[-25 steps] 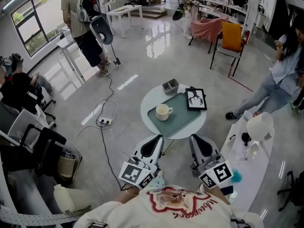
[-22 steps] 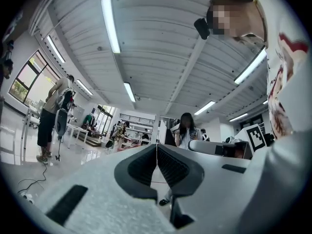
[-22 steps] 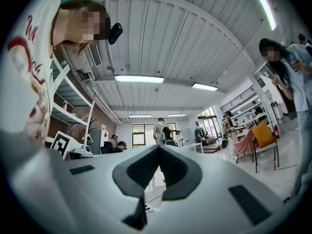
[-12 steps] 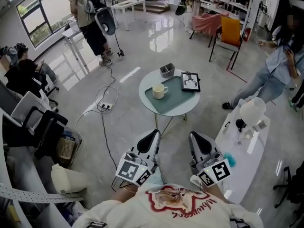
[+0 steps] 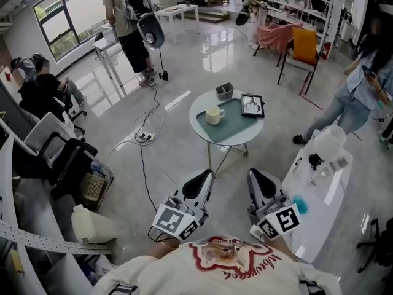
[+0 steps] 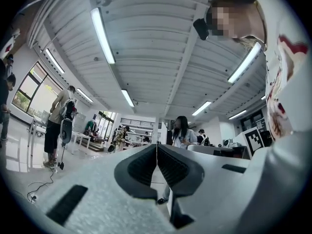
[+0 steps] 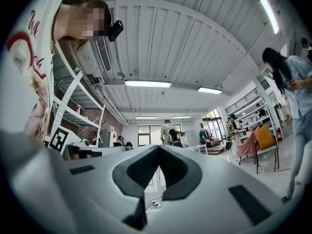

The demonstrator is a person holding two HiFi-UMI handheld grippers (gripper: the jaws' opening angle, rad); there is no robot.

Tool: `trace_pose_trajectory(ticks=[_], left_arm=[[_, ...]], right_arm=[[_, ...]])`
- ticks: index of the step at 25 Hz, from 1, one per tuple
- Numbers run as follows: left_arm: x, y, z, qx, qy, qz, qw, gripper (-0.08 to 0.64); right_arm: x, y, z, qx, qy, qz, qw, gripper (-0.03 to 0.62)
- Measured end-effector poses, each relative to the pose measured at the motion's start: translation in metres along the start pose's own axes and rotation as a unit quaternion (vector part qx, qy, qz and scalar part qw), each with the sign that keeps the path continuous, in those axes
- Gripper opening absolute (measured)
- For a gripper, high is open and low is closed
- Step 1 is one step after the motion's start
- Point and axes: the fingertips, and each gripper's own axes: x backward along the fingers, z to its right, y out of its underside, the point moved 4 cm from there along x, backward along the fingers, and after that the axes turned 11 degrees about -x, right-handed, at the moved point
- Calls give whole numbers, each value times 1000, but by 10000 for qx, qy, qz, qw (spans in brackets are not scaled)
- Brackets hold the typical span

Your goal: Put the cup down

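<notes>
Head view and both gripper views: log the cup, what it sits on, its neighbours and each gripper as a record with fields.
cup: upright on the tray, near its left end, nothing touching it
tray: green, lying on the round table
neighbours: grey box beyond the tray; framed picture at its far right corner
left gripper: jaws together, empty, close to the person, away from the table
right gripper: jaws together, empty, likewise
task state: cup already down
</notes>
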Motion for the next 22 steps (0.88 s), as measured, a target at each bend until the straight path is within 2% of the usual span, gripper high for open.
trace_pose_trajectory(ticks=[7, 11, 22], left_arm=[[40, -15, 11, -64, 156, 30, 9999, 17], [77, -16, 22, 29, 267, -73, 9996, 17], [168, -13, 83, -21, 902, -184, 9957, 17]], right_arm=[[13, 5, -47, 24, -7, -6, 10000, 28], [29, 16, -82, 1, 30, -67, 10000, 28], [106, 35, -157, 4, 623, -25, 9981, 28]])
